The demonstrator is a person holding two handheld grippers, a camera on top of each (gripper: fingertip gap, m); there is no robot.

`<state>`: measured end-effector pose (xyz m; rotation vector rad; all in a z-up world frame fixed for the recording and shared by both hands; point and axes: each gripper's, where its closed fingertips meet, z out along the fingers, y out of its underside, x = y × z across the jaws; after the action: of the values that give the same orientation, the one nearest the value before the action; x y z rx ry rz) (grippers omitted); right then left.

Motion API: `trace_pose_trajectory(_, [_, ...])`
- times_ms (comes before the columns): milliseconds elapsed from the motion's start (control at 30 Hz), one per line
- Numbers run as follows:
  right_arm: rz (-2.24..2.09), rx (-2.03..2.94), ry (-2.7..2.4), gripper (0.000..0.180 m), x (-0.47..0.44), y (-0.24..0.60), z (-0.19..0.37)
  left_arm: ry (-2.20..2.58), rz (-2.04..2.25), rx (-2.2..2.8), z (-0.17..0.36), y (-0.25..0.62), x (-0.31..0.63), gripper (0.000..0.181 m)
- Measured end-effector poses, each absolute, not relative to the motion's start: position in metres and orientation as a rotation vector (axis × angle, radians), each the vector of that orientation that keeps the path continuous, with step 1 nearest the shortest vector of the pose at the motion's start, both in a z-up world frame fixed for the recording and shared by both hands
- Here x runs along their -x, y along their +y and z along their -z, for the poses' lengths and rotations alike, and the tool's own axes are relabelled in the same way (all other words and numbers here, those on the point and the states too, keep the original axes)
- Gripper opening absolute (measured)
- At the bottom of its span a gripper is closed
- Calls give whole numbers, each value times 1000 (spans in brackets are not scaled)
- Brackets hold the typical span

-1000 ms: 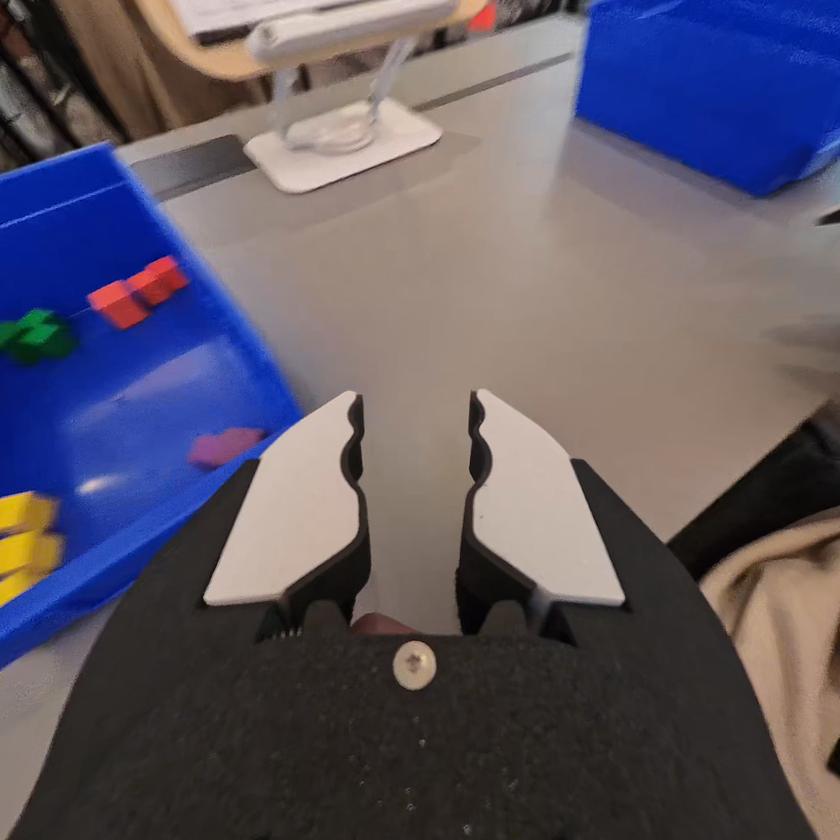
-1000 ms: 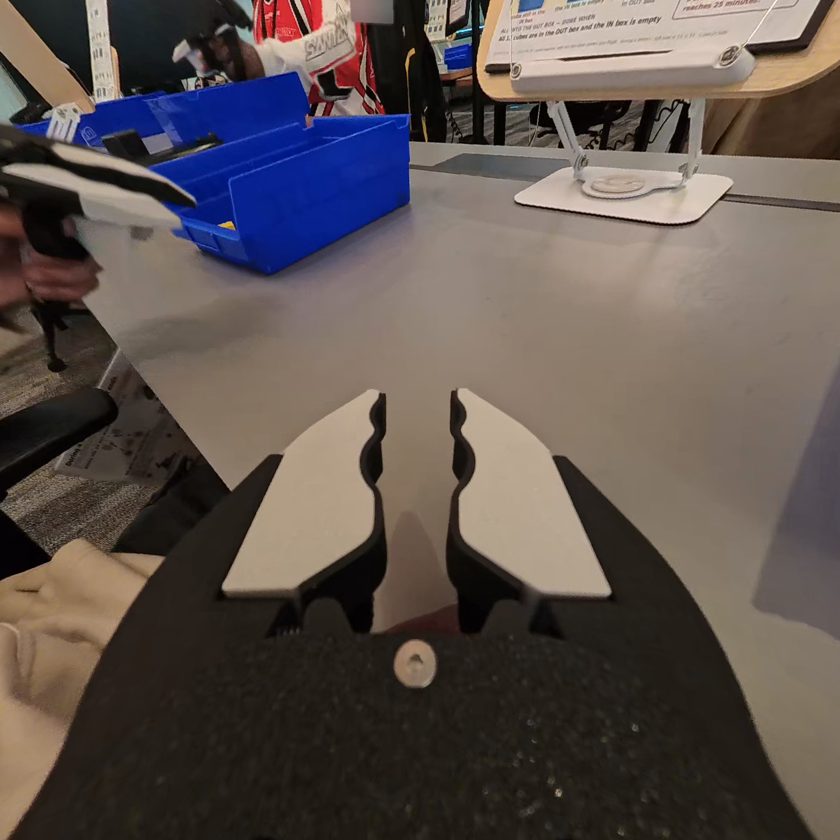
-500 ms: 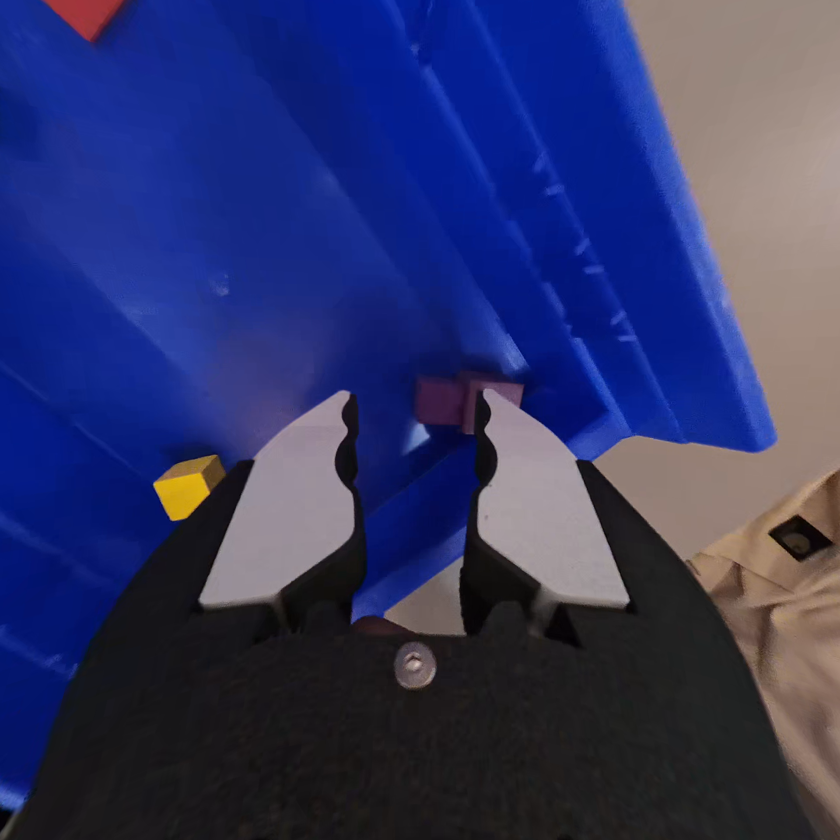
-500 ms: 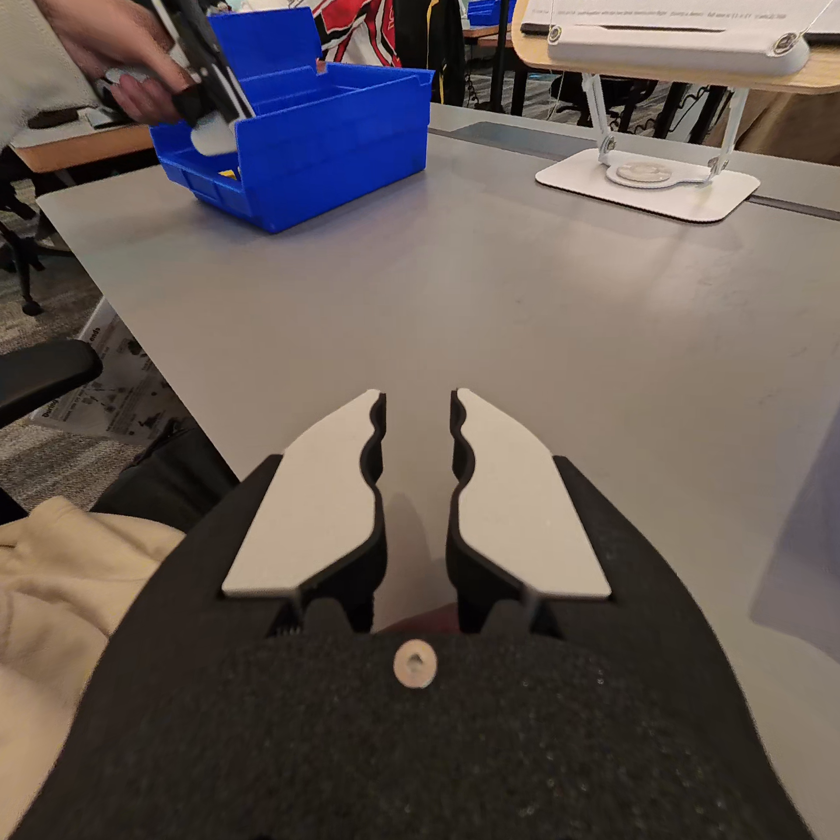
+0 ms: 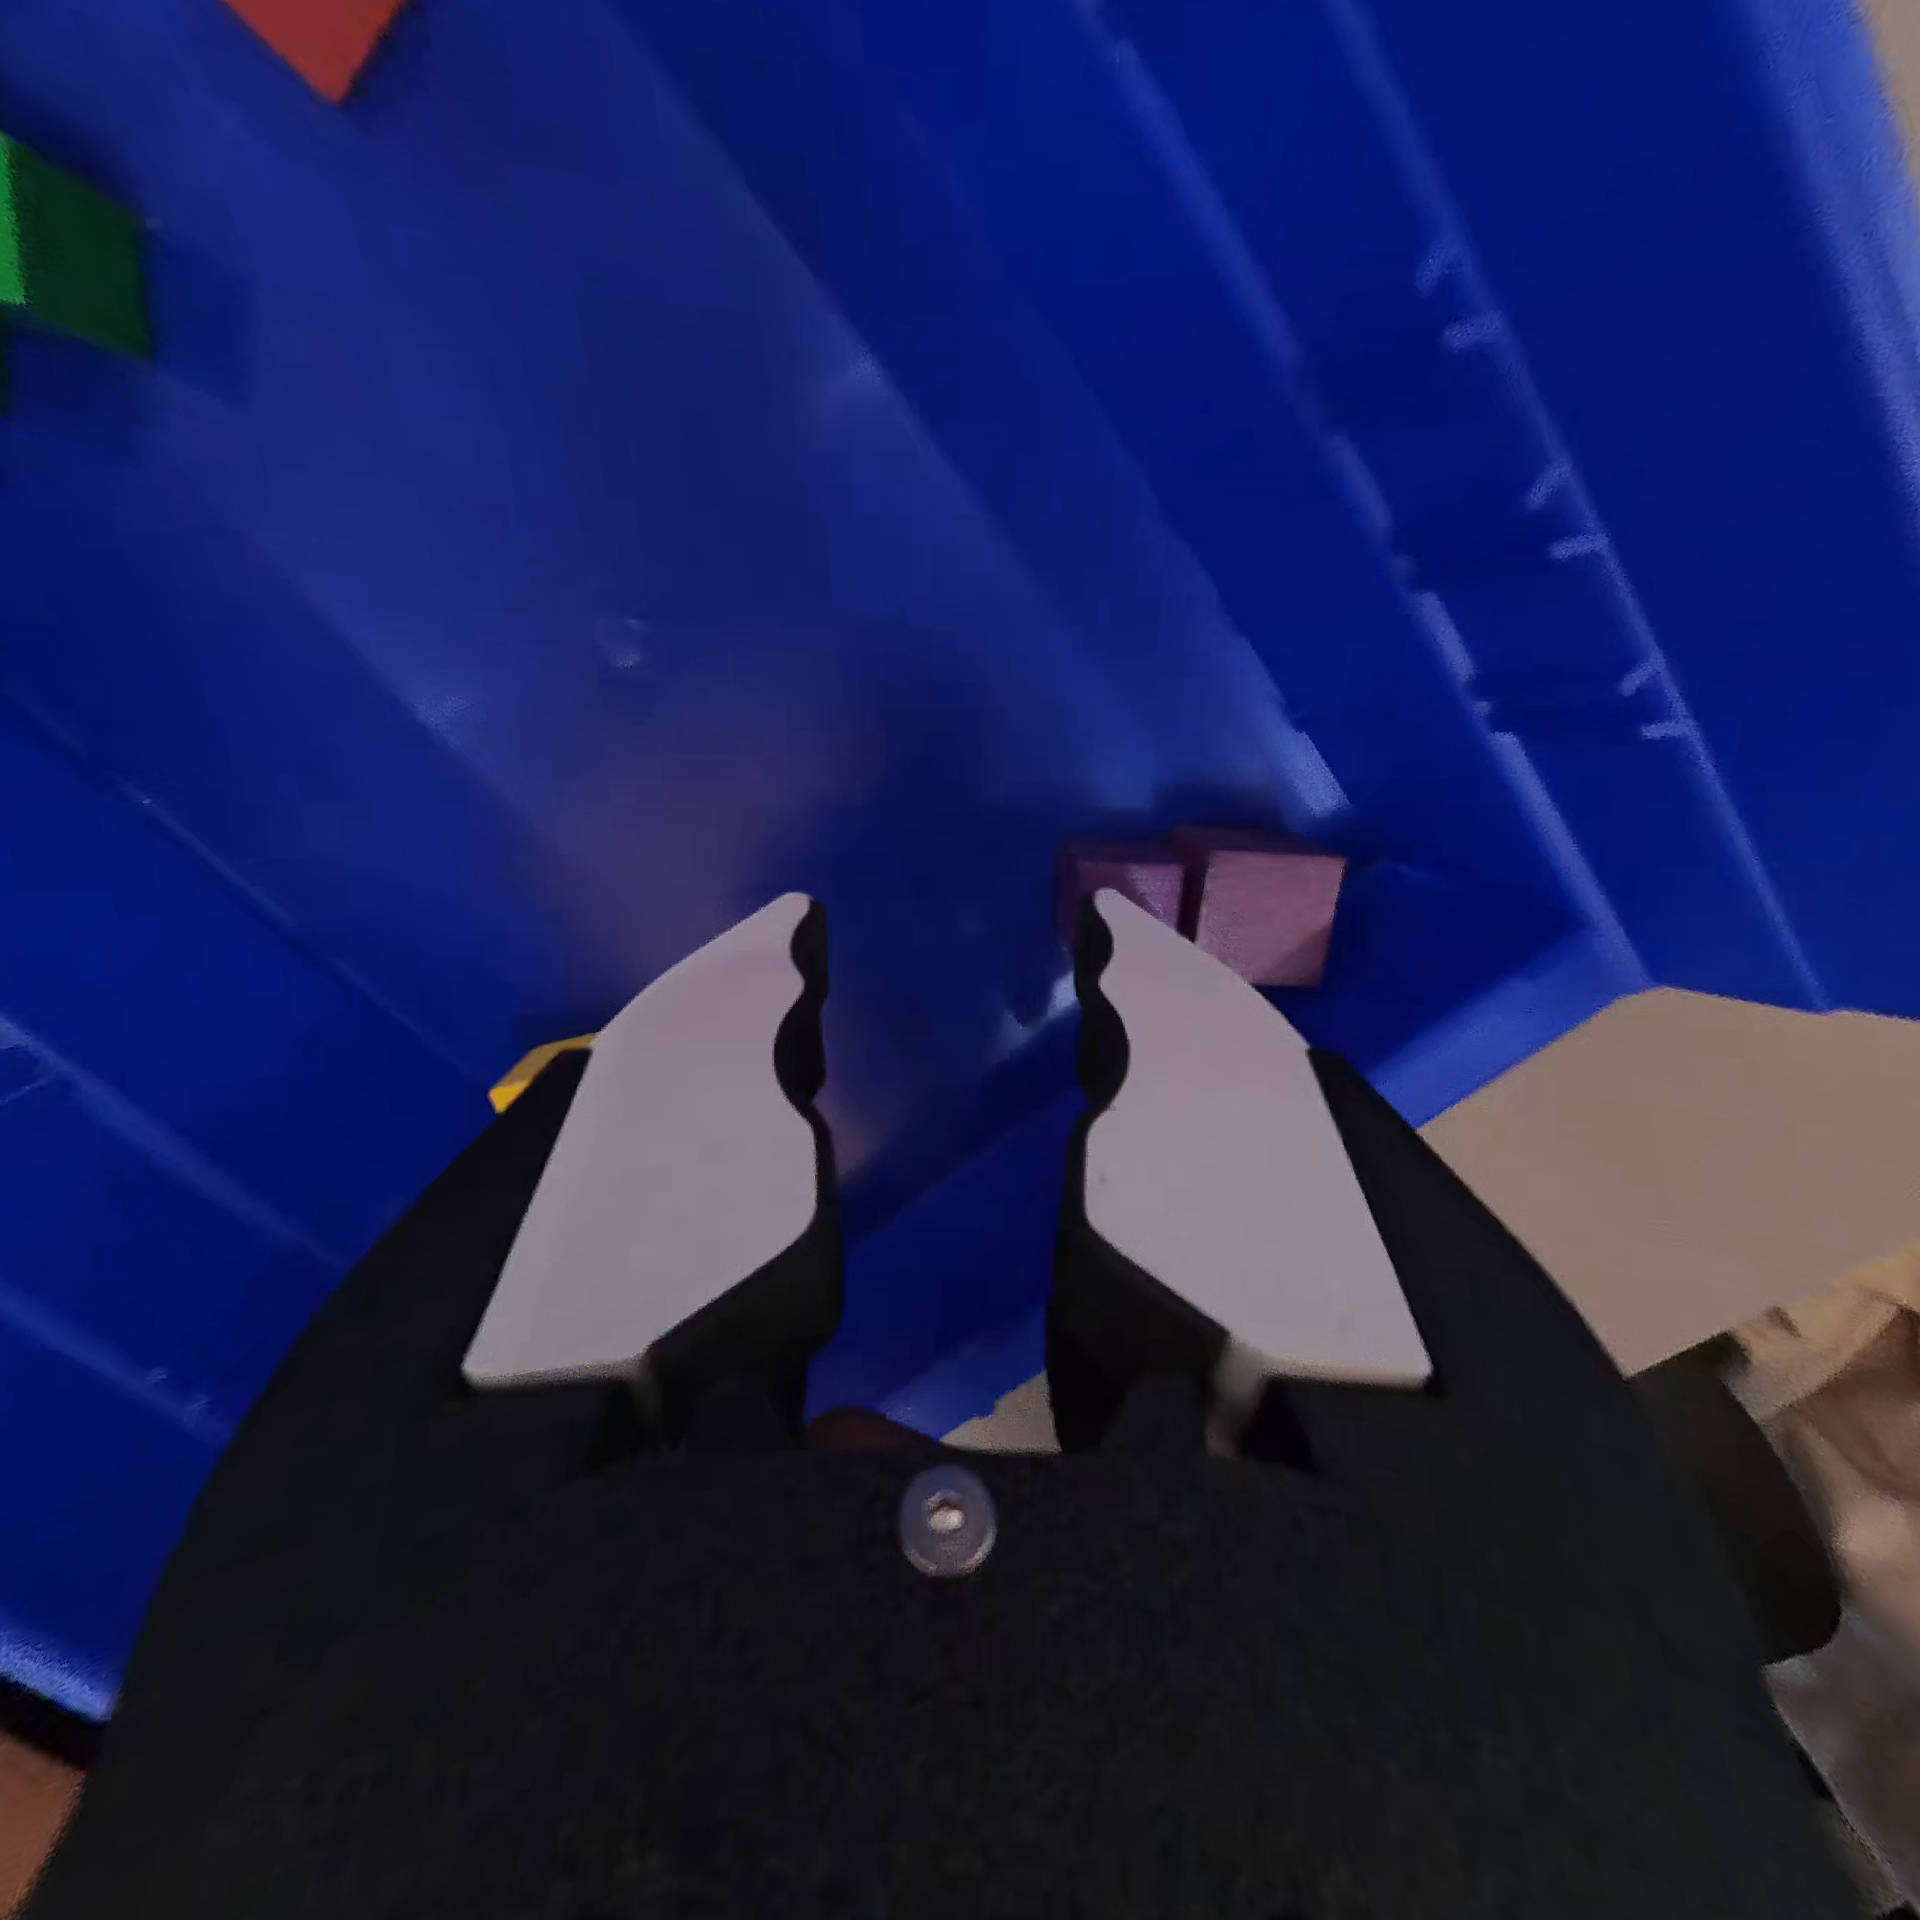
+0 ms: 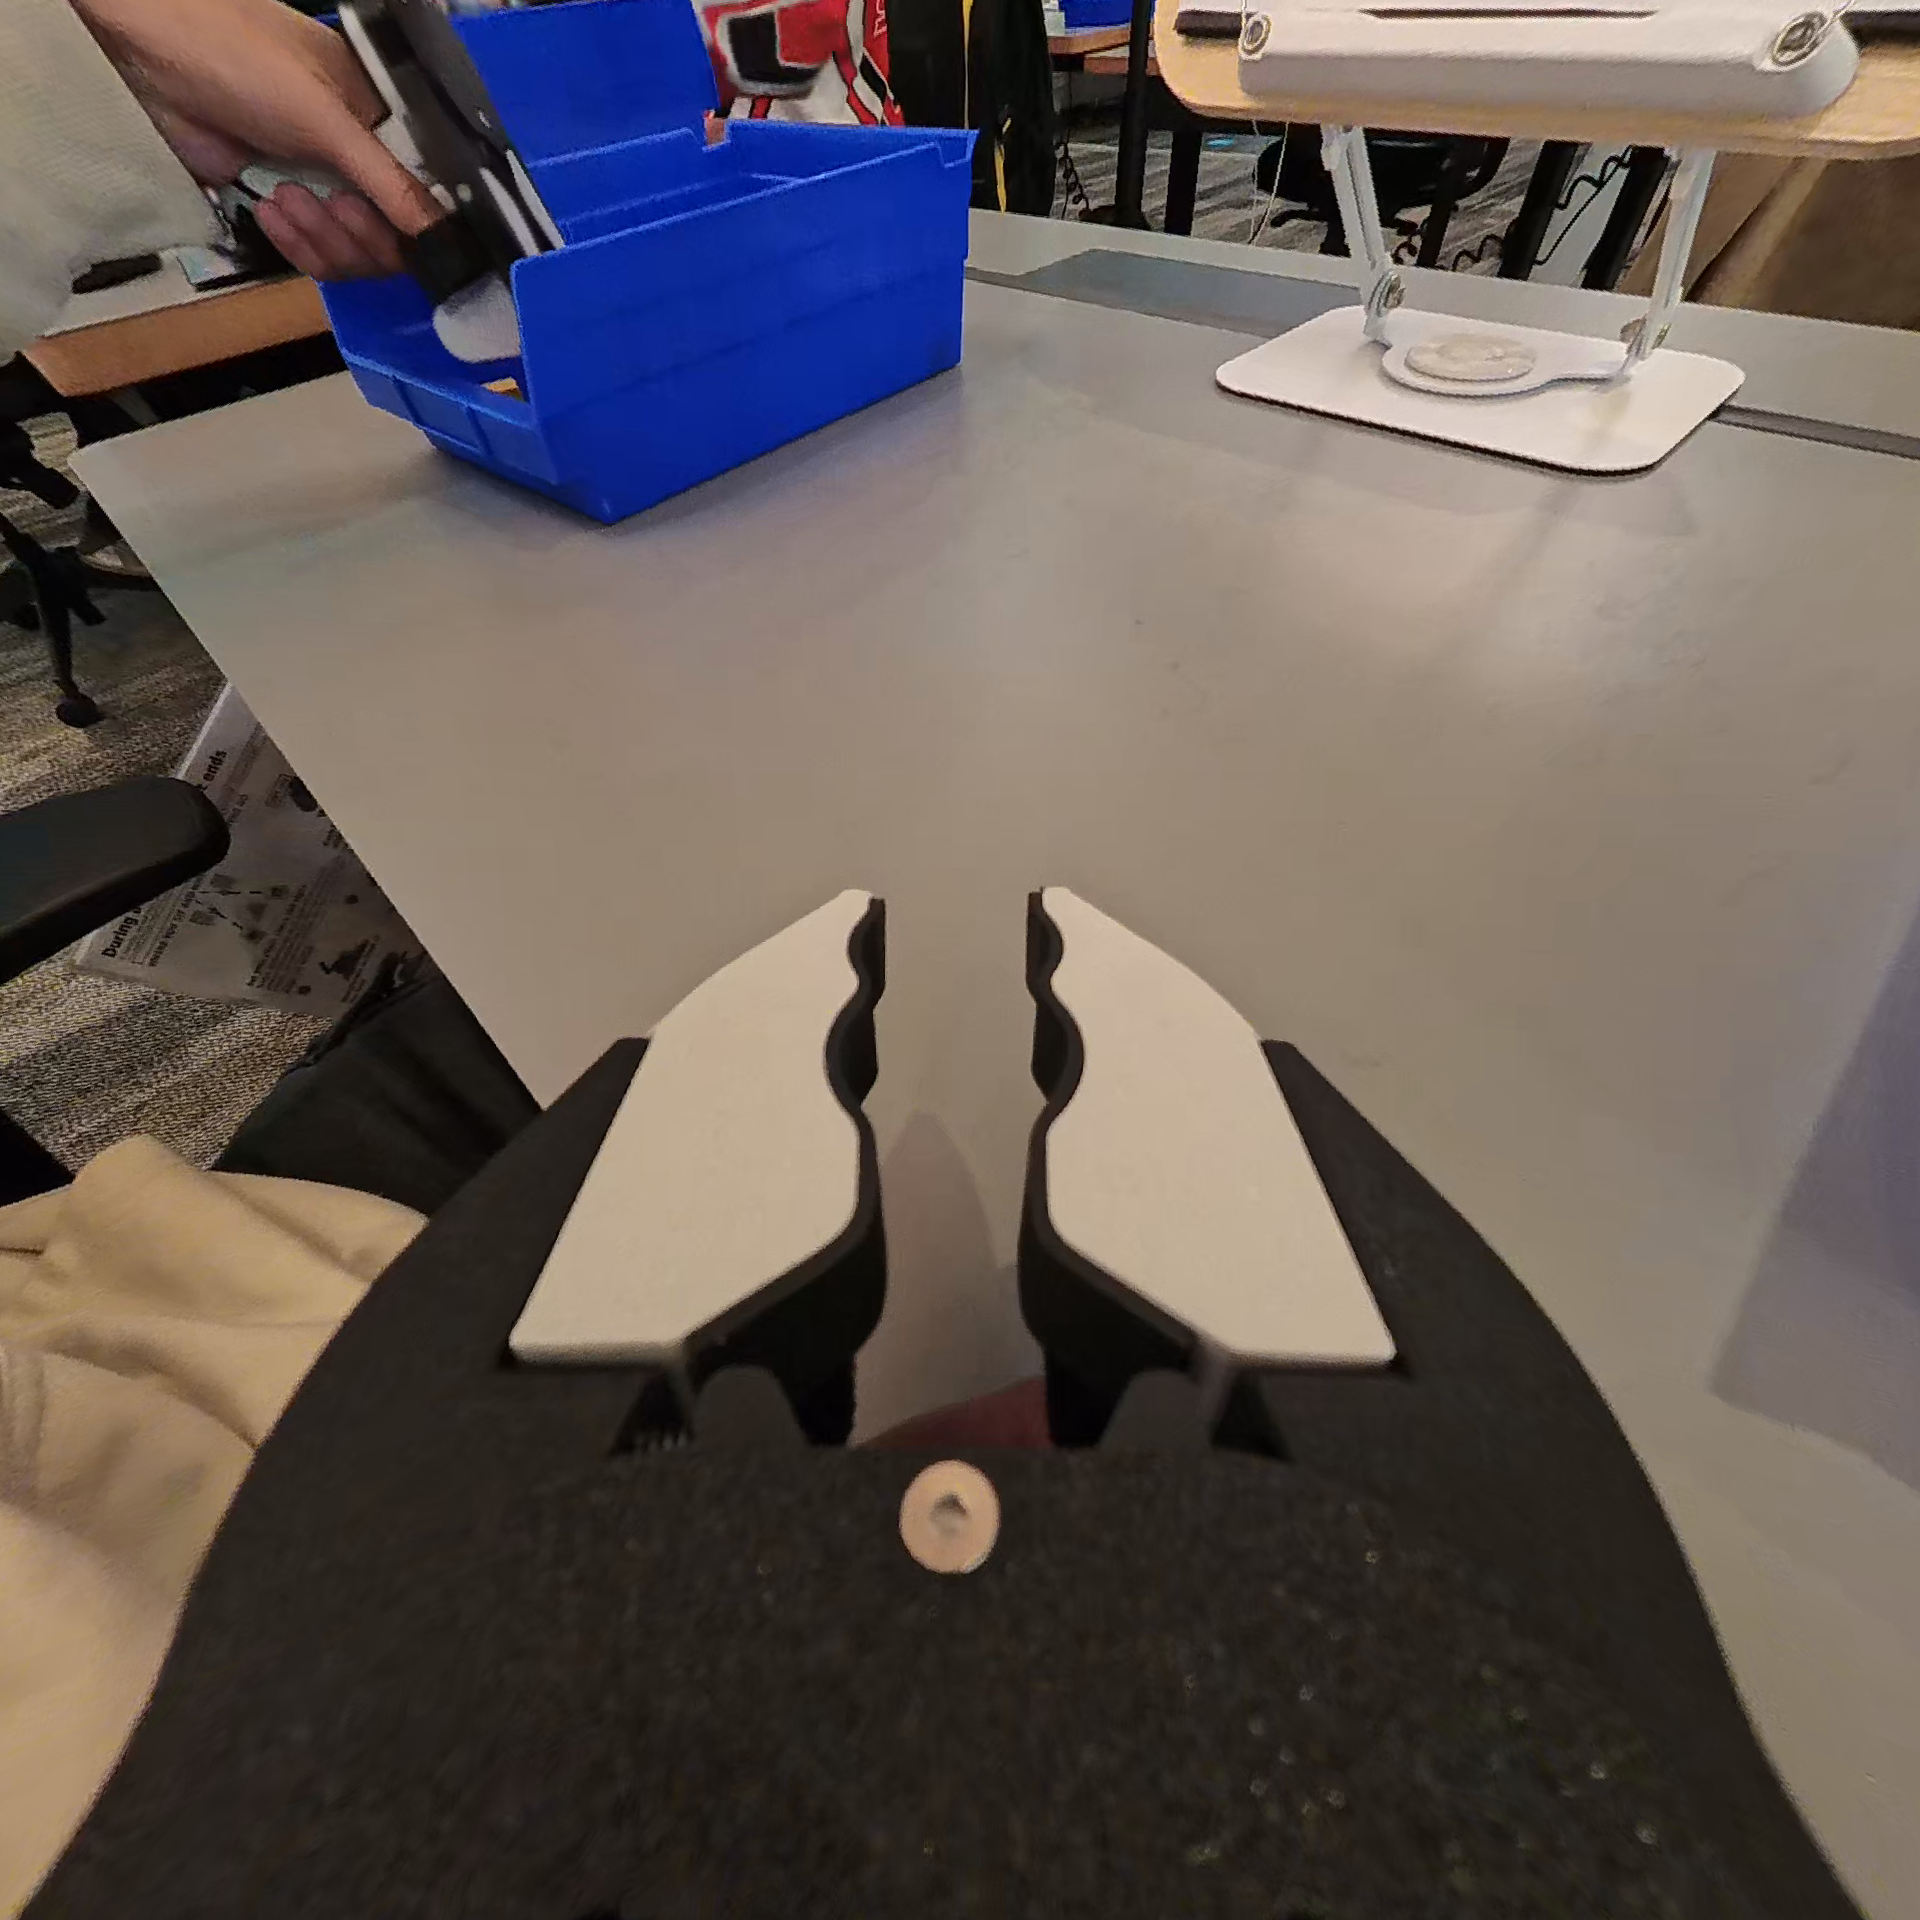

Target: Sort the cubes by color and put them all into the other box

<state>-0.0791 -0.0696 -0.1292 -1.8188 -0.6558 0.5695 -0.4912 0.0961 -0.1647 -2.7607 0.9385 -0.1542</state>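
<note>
Cubes: purple pair point(image 5: 1236, 914) in your blue box point(image 5: 727, 468) corner; red point(image 5: 322, 42), green point(image 5: 73, 260), yellow point(image 5: 530, 1075) elsewhere inside.
Left tongs point(image 5: 945, 914): released, over box floor.
Right tongs point(image 6: 956, 904): released, above surface point(image 6: 1247, 727).

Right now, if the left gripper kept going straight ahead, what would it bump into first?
Probably the blue box's floor. The open left gripper points down into it; the purple cubes sit just right of its line, though depth is unclear.
</note>
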Motion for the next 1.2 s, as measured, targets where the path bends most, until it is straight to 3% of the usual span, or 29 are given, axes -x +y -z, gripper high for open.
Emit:
trace_pose_trajectory(500, [-577, 1833, -669, 25, 83, -72, 132, 1112, 380, 2828, 177, 75, 471, 56])
trace_pose_trajectory(600, [-582, 1835, -668, 25, 82, -72, 132, 1140, 401, 2829, 178, 74, 467, 52])
trace_pose_trajectory(700, [-591, 1841, -666, 25, 82, -72, 133, 1166, 445, 2827, 176, 71, 463, 22])
trace_pose_trajectory(933, [-592, 1843, -670, 25, 82, -72, 134, 1230, 312, 2790, 174, 77, 470, 22])
trace_pose_trajectory(1033, [-584, 1836, -659, 24, 80, -72, 131, 1159, 248, 2682, 154, 91, 473, 22])
trace_pose_trajectory(1200, [-538, 1793, -593, 23, 62, -64, 117, 923, 261, 2199, 75, 100, 460, 22])
